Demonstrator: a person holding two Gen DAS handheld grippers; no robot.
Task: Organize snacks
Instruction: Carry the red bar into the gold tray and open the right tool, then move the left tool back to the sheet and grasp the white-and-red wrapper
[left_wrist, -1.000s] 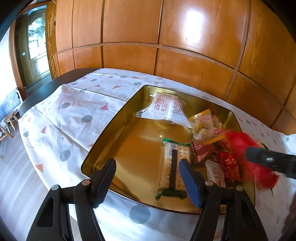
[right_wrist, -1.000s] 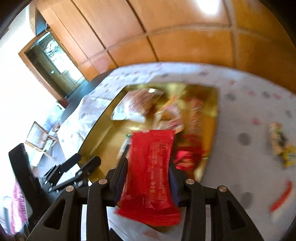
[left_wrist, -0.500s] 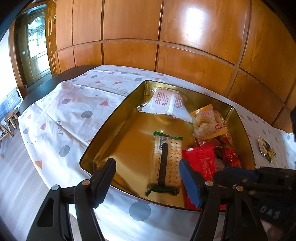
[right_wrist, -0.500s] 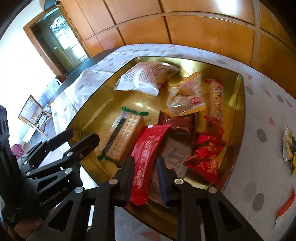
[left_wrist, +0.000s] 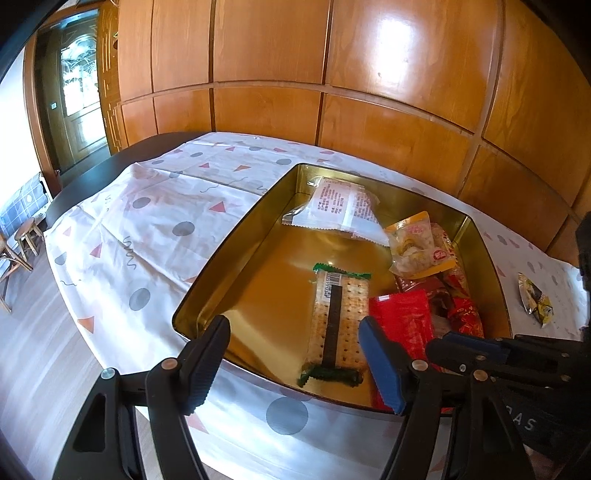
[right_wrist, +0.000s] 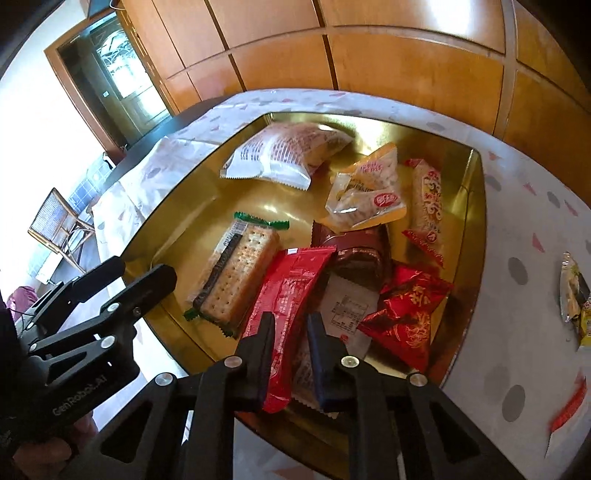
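Note:
A gold tin tray (left_wrist: 229, 251) on the patterned tablecloth holds several snack packets. A long red packet (right_wrist: 288, 288) lies beside a green-ended cracker packet (right_wrist: 240, 273) at the tray's near side. My right gripper (right_wrist: 291, 319) is shut on the red packet's near end, low over the tray's front rim. The left wrist view shows the same red packet (left_wrist: 402, 321) and cracker packet (left_wrist: 338, 317). My left gripper (left_wrist: 293, 325) hovers open over the tray's front edge with nothing between its fingers, just left of the right gripper (left_wrist: 454, 338).
A white packet (right_wrist: 284, 151), a yellow one (right_wrist: 369, 188) and red ones lie further back in the tray. Loose snacks rest on the cloth to the right: a yellow-black packet (right_wrist: 572, 291) and a red one (right_wrist: 569, 410). Wood panelling stands behind the table.
The right gripper came down with the red packet, which now rests in the tray, and its jaws narrowed around it. The left gripper stayed still.

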